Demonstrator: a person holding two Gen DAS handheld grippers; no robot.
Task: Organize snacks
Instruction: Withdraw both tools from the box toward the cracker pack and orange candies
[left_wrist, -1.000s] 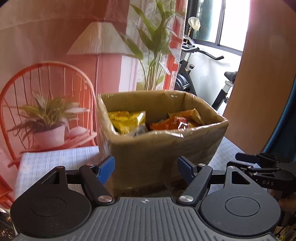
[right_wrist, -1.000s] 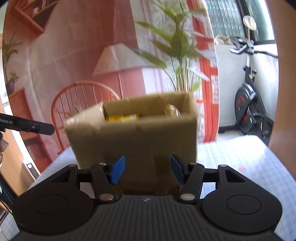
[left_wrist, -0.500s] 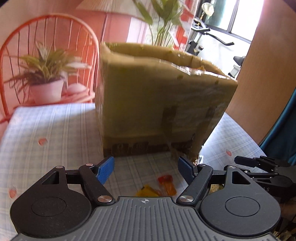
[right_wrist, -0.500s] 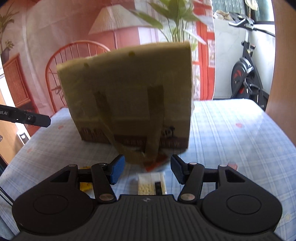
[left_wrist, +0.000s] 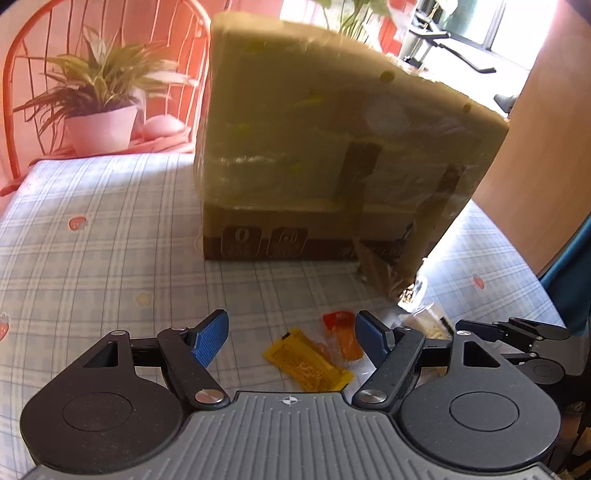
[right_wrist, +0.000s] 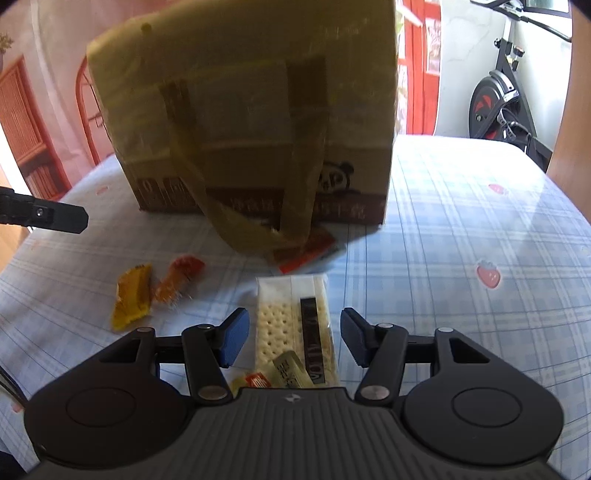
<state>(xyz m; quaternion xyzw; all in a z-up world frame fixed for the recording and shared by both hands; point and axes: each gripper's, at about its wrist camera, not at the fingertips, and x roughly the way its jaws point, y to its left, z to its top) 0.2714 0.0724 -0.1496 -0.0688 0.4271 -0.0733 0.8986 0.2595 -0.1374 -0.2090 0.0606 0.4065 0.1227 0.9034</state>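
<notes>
The left gripper (left_wrist: 291, 339) and the right gripper (right_wrist: 293, 339) both hover with fingers apart, holding nothing. A cracker packet (right_wrist: 295, 325) lies between the right fingers; a yellow sachet (left_wrist: 306, 360) sits at its 9 o'clock. The cardboard box (right_wrist: 251, 110) stands at 12 o'clock on the checked tablecloth (right_wrist: 461, 240).

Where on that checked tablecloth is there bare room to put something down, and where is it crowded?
Bare cloth lies right of the cardboard box, out toward the exercise bike, and left of the box toward the potted plant. It is crowded in front of the box: a cracker pack, yellow packet and orange packet lie there, before the open left gripper and right gripper.
</notes>
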